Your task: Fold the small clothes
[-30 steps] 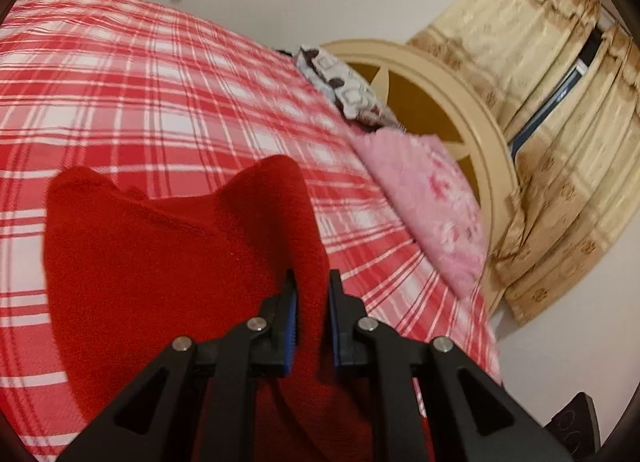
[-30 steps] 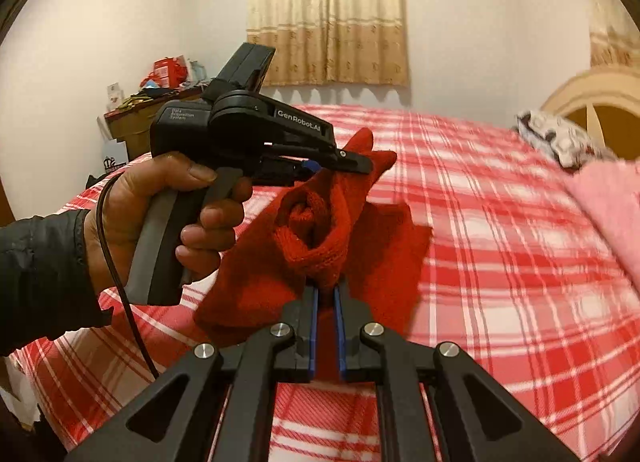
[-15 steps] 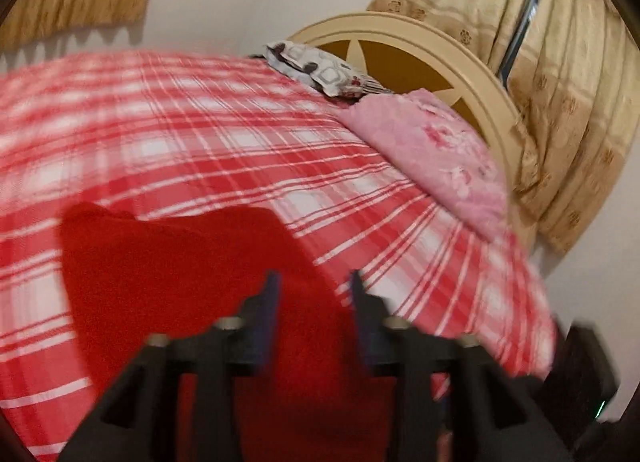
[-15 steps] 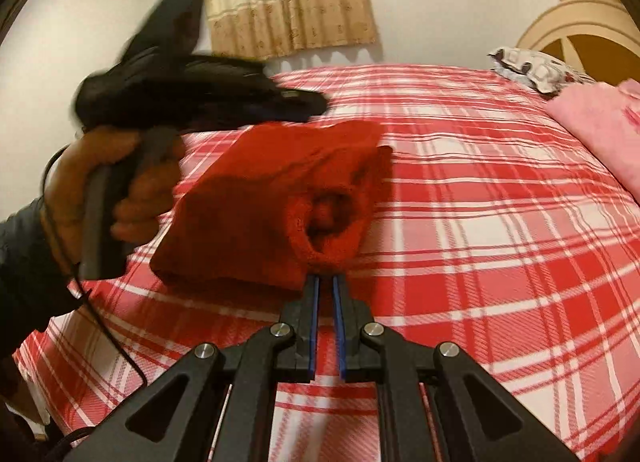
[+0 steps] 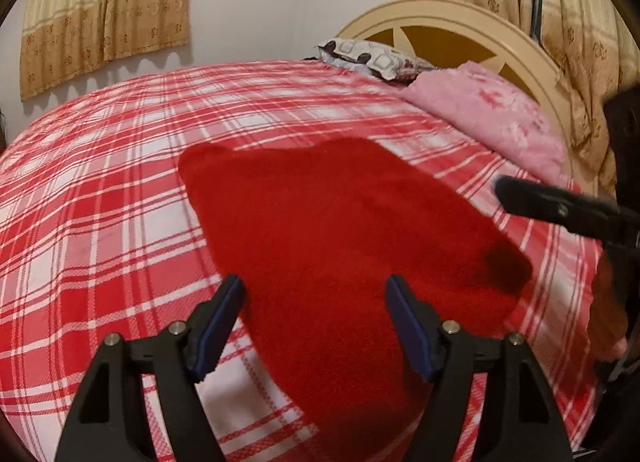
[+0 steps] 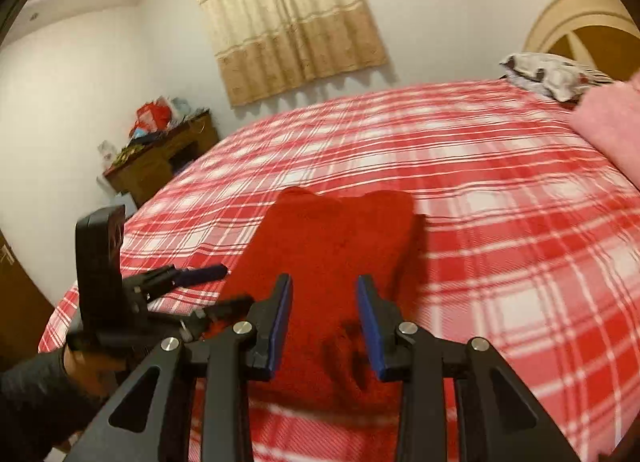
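Observation:
A red knitted garment (image 5: pixel 344 229) lies folded flat on the red and white plaid bed (image 5: pixel 100 189); it also shows in the right wrist view (image 6: pixel 328 258). My left gripper (image 5: pixel 314 298) is open and empty, just above the garment's near edge. My right gripper (image 6: pixel 324 302) is open and empty, above the garment's near end. The right gripper's finger (image 5: pixel 560 209) shows at the right of the left wrist view. The left gripper (image 6: pixel 200 290) shows at the left of the right wrist view, beside the garment.
A pink blanket (image 5: pixel 492 121) and a patterned pillow (image 5: pixel 372 59) lie by the cream headboard (image 5: pixel 460 21). A wooden desk (image 6: pixel 160 157) with clutter stands against the wall beyond the bed's far side. Curtains (image 6: pixel 292 17) hang on the walls.
Both grippers let go of the red garment and opened. The garment dropped from a raised bunch to lying flat on the bed. Both grippers drew back a little.

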Demonstrator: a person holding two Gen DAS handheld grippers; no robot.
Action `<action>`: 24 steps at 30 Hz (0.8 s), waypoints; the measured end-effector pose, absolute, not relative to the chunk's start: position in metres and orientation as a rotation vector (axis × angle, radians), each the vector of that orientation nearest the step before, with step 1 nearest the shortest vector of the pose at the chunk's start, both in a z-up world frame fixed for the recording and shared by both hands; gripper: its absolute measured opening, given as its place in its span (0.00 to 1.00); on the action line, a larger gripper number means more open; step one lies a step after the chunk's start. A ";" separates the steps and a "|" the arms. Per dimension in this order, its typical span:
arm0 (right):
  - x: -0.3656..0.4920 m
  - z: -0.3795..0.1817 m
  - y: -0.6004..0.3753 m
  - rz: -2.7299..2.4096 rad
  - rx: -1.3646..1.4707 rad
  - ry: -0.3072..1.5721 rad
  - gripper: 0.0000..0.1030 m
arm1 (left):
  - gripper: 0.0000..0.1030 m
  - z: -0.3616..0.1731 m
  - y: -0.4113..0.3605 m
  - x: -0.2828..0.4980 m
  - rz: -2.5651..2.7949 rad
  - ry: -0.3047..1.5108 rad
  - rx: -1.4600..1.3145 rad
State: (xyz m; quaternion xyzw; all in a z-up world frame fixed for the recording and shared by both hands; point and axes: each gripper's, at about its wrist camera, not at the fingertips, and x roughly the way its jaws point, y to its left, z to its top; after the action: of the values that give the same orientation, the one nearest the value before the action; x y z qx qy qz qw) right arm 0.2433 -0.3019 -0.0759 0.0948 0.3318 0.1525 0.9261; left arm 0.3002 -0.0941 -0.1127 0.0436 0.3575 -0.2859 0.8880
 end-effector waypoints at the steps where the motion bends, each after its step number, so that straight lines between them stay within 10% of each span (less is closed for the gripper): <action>1: 0.252 -0.082 -0.298 0.303 0.183 0.717 0.34 | 0.76 -0.115 -0.093 0.299 -0.592 0.751 0.090; 24: 0.244 -0.129 -0.304 0.163 0.014 0.766 0.34 | 0.92 -0.120 -0.070 0.289 -0.582 0.772 -0.037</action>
State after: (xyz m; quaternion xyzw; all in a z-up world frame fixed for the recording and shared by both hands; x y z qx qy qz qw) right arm 0.2443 -0.3038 -0.1286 0.0068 0.3733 0.0796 0.9243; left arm 0.2886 -0.0696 -0.1202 -0.0179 0.3712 -0.2800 0.8852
